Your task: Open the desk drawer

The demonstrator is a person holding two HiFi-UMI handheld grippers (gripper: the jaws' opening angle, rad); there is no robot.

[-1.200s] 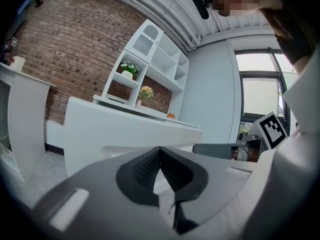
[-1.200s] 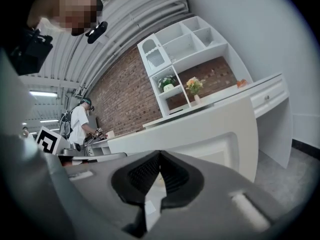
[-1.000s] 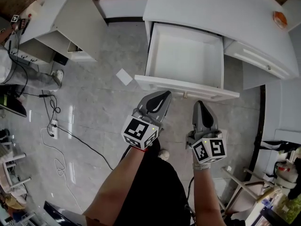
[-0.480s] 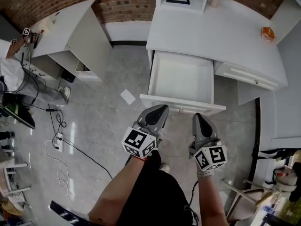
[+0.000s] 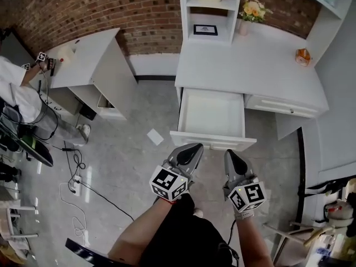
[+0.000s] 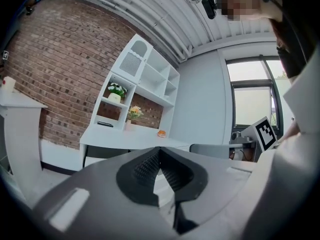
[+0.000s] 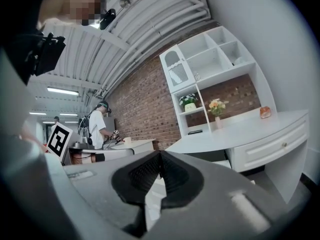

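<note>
Since half a sec ago: head view has tipped up, so the brick wall and shelves now show. The drawer looks pulled out just as far, and both grippers still hang short of it.
Left gripper: fingers pinched together, nothing in them, tips aimed at the drawer.
Right gripper: same deal, closed and empty, just right of the left one.
Drawer: just past both sets of fingertips, with a small gap. It sticks out of the desk toward them, open side up, and its front panel runs left-right.
Desk: beyond the drawer, backed against the wall.
Off to the left, far from the fingers: second white desk, plus a person at the edge.
</note>
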